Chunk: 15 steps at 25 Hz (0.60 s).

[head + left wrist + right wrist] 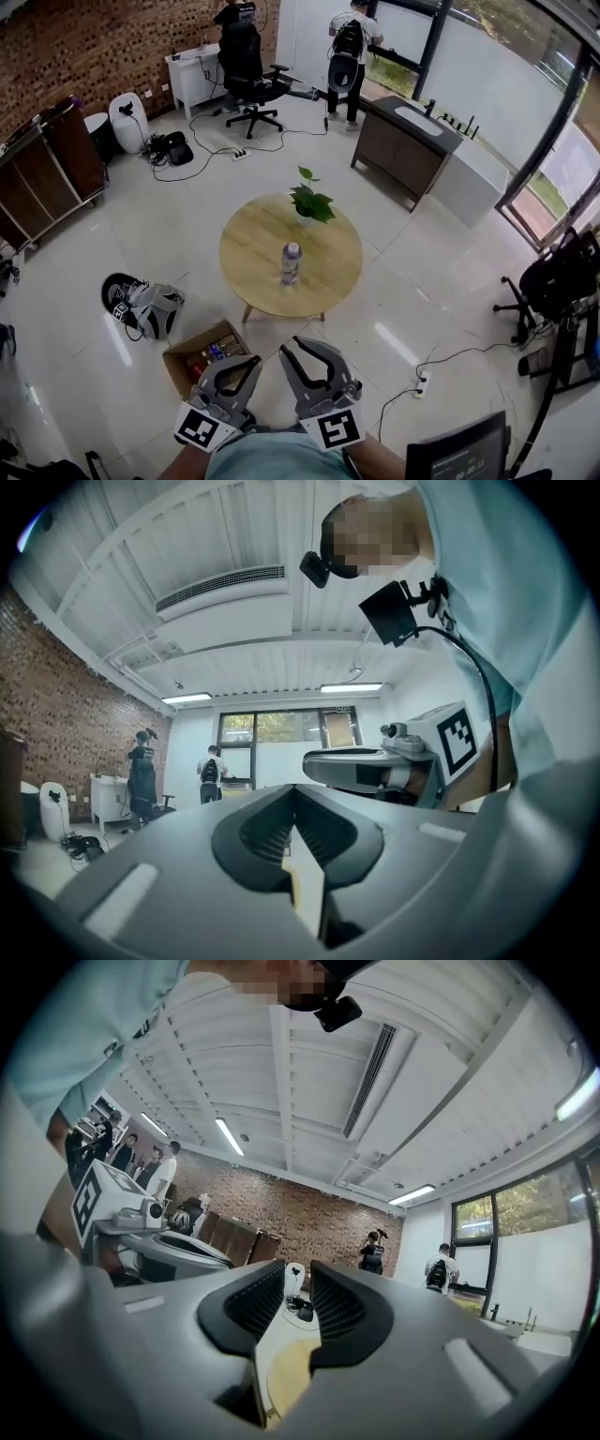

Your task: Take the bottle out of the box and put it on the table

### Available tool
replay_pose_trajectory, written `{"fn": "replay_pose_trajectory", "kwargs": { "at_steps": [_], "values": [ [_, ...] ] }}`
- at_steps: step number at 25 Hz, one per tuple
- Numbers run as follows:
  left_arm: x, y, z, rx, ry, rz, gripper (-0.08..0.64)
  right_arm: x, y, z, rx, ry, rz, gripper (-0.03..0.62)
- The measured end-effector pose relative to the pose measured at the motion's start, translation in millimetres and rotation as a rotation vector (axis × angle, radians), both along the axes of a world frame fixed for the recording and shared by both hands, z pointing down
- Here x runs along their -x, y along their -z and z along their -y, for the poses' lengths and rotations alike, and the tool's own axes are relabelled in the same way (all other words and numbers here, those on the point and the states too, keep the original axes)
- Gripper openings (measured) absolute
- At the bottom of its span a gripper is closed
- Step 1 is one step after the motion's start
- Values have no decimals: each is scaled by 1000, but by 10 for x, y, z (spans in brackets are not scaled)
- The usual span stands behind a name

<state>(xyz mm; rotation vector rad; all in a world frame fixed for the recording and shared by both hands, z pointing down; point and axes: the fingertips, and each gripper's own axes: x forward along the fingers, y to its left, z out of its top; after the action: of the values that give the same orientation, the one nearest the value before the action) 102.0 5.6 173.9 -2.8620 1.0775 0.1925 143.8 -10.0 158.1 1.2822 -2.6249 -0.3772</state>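
A clear bottle (292, 263) stands upright near the middle of the round wooden table (248, 267). On the floor in front of the table, at the left, an open cardboard box (178, 362) holds several bottles. Both grippers are held low and close to the person's body, well short of the table and apart from the bottle. My left gripper (246, 362) (295, 803) is shut with nothing in it. My right gripper (302, 347) (298, 1288) has a narrow gap between its pads and holds nothing.
A potted plant (309, 201) stands at the table's far edge. A grey bag (150, 307) lies on the floor to the left of the box. A power strip with cable (422, 382) lies to the right. Farther back are a sink counter (412, 141), an office chair (248, 80) and people.
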Motion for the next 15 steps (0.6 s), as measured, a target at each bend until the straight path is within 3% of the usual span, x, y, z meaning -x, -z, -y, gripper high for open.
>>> {"fn": "replay_pose_trajectory", "kwargs": {
  "at_steps": [4, 8, 15],
  "values": [
    [-292, -15, -83, 0, -23, 21, 11, -244, -59, -174, 33, 15, 9, 71],
    [-428, -40, -176, 14, -23, 28, 11, -340, -87, -320, 38, 27, 83, 56],
    [-472, -37, -271, 21, 2, 39, 11, -340, -155, -405, 61, 67, 26, 28]
  ]
}}
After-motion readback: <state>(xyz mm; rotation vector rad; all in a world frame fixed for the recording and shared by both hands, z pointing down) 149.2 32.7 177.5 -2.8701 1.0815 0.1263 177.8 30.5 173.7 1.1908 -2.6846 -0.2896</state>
